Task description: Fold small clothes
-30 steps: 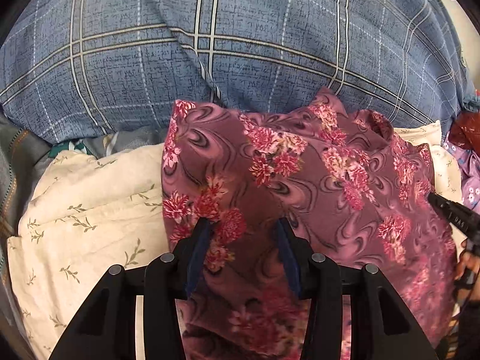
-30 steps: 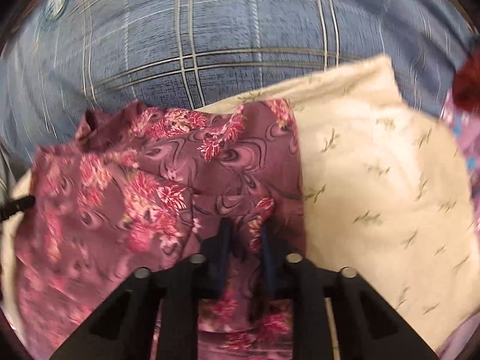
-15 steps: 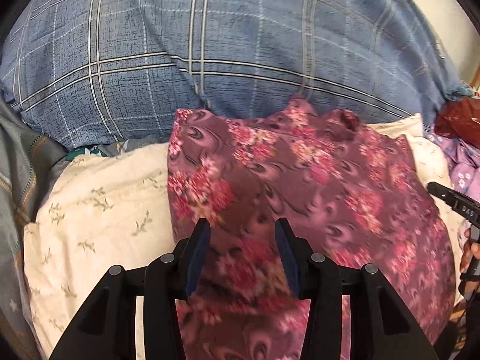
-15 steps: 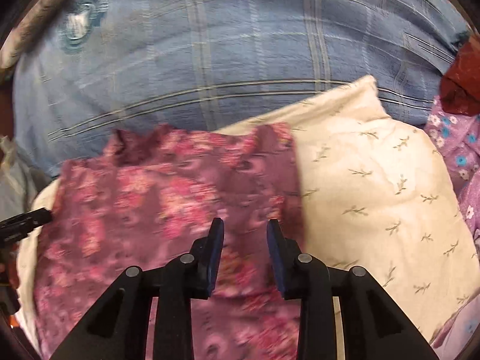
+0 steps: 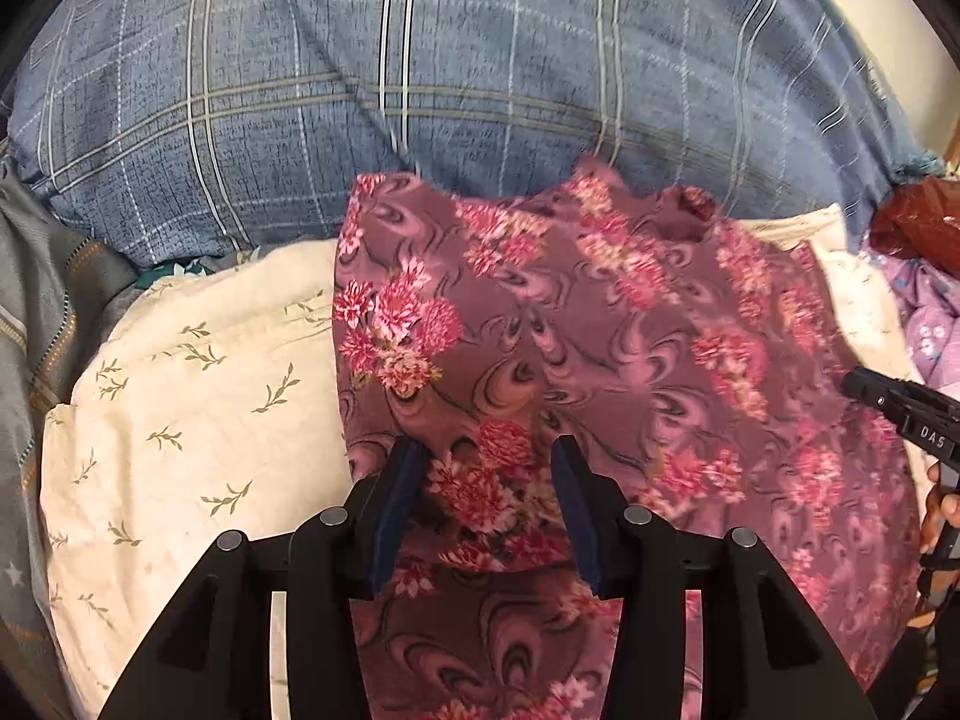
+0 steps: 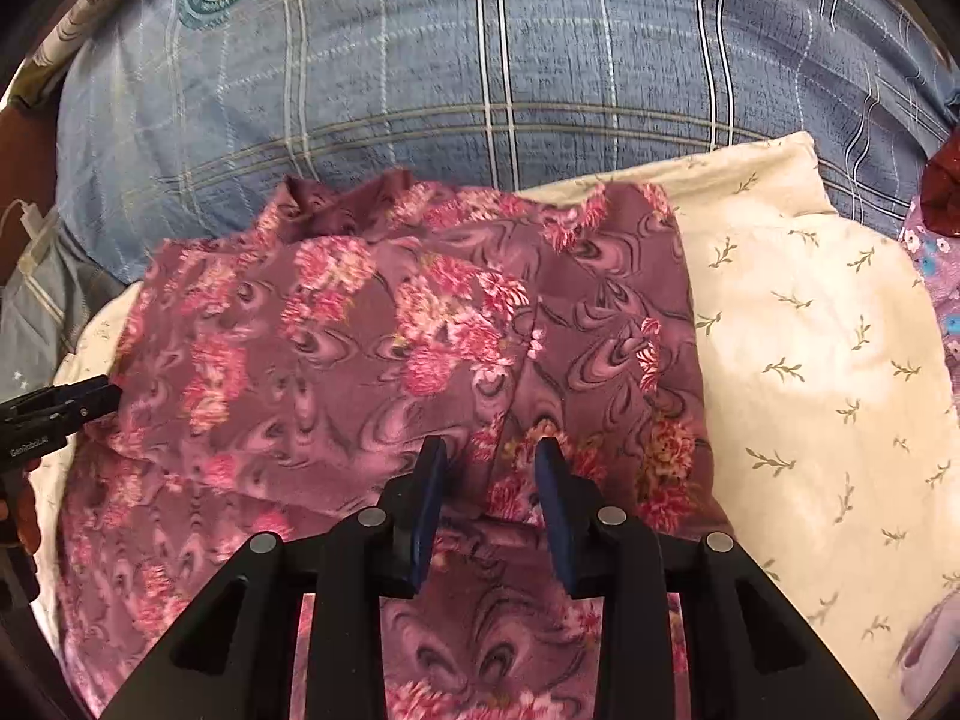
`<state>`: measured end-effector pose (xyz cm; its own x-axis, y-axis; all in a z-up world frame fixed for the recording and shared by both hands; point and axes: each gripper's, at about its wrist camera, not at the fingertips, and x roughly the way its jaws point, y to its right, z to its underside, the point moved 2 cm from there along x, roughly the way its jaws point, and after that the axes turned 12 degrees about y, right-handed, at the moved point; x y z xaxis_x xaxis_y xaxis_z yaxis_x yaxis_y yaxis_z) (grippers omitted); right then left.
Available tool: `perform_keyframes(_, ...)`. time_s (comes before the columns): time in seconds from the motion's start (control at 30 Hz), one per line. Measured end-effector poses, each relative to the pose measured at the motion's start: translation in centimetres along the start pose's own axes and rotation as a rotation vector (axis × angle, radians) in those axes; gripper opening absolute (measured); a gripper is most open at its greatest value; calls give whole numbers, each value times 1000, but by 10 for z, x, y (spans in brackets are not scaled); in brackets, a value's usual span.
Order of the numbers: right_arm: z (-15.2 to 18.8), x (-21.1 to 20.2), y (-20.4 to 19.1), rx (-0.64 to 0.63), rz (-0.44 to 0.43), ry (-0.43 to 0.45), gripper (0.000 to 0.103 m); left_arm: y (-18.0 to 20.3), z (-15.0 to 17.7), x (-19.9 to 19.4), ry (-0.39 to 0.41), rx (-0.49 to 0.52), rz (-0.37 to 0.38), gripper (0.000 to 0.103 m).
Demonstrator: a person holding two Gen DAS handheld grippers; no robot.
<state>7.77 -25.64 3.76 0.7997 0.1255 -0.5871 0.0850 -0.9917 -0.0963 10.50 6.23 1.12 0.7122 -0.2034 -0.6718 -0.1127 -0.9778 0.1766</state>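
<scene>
A purple floral garment (image 5: 600, 348) lies folded over on a cream leaf-print pillow (image 5: 180, 396); it also shows in the right wrist view (image 6: 384, 336). My left gripper (image 5: 483, 456) is open, its jaws over the garment's near left fold edge, nothing clamped. My right gripper (image 6: 489, 450) is open over the garment's near right fold edge. The right gripper's tip shows at the right edge of the left wrist view (image 5: 900, 414); the left gripper's tip shows at the left edge of the right wrist view (image 6: 60, 405).
A blue plaid pillow (image 5: 420, 90) rises behind the garment. The cream pillow (image 6: 810, 360) extends right. Grey cloth (image 5: 36, 312) lies left; lilac flowered cloth (image 5: 930, 324) and something red (image 5: 918, 222) lie right.
The right gripper was shut on the garment's edge a second ago and has opened. Both grippers have drawn back slightly; the folded layer now rests on the garment.
</scene>
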Motion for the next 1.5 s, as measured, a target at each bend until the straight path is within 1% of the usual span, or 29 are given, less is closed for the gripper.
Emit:
perform_keyframes(0.13, 2, -8, -3, -4, -23, -1, 31, 4, 4, -9, 8, 14, 18, 45)
perform_keyframes(0.17, 2, -8, -3, -11, -23, -2, 31, 4, 6, -9, 4, 21, 17, 45)
perform_keyframes(0.2, 5, -14, -2, -14, -20, -5, 32, 4, 10, -4, -18, 28, 8, 45)
perform_keyframes(0.27, 14, -6, -1, -15, -14, -39, 33, 2, 16, 6, -48, 26, -1, 45)
perform_keyframes(0.3, 16, 0, -1, -19, -14, -52, 33, 1, 17, 8, -44, 21, 2, 45)
perform_keyframes(0.4, 17, -2, -3, -37, -7, -33, 34, 2, 16, -1, -39, 18, 14, 45)
perform_keyframes(0.57, 24, -31, -7, -11, -23, -4, 35, 2, 21, -39, -6, 42, 51, 45)
perform_keyframes(0.63, 39, -52, -12, -25, -37, 2, 41, 0, 28, -56, 1, 36, 67, 45)
perform_keyframes(0.7, 48, -69, -12, -50, -52, 6, 44, -2, 40, -79, 2, 28, 70, 48)
perform_keyframes(0.83, 69, -99, -19, -96, -91, 5, 48, -7, 70, -120, -9, 8, 72, 49)
perform_keyframes(1.0, 97, -135, -17, -107, -126, 4, 49, -18, 110, -169, -21, -8, 64, 49)
perform_keyframes(1.1, 115, -156, -10, -96, -132, 0, 49, -27, 129, -190, -28, -23, 60, 49)
perform_keyframes(1.27, 145, -183, 7, -80, -113, -26, 49, -32, 157, -213, -39, -36, 55, 49)
perform_keyframes(1.5, 180, -209, 32, -58, -68, -71, 49, -36, 177, -223, -69, -44, 48, 49)
